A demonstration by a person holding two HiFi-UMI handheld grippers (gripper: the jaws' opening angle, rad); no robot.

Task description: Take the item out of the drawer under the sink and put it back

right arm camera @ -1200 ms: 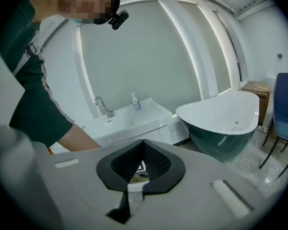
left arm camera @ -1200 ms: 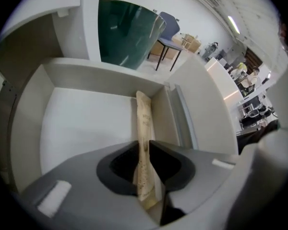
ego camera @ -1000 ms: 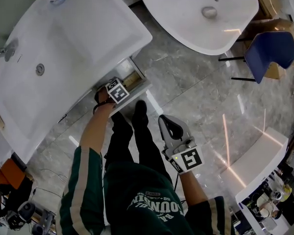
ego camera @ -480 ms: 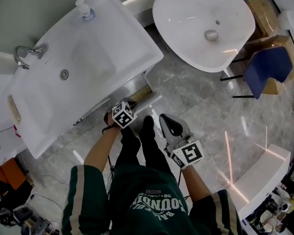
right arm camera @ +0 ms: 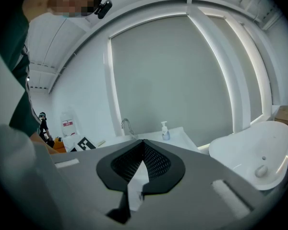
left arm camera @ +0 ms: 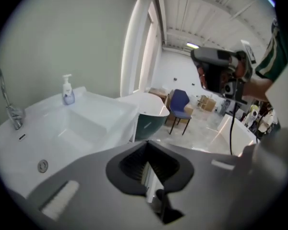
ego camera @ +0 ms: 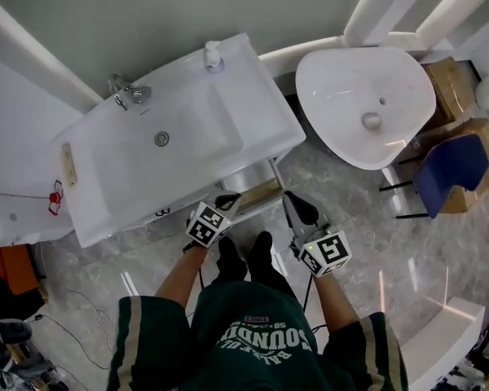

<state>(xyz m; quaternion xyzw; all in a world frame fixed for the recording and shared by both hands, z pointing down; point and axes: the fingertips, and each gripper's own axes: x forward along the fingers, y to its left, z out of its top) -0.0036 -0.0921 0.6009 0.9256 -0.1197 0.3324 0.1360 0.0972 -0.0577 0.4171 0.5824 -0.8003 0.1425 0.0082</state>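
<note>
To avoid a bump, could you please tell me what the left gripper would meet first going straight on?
The left gripper would probably meet the near corner of the white sink first, though depth is unclear.

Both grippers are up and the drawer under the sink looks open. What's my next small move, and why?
Probably lower the left gripper and nudge the drawer shut: it stands open below the sink, and its fingers have just closed on nothing.
</note>
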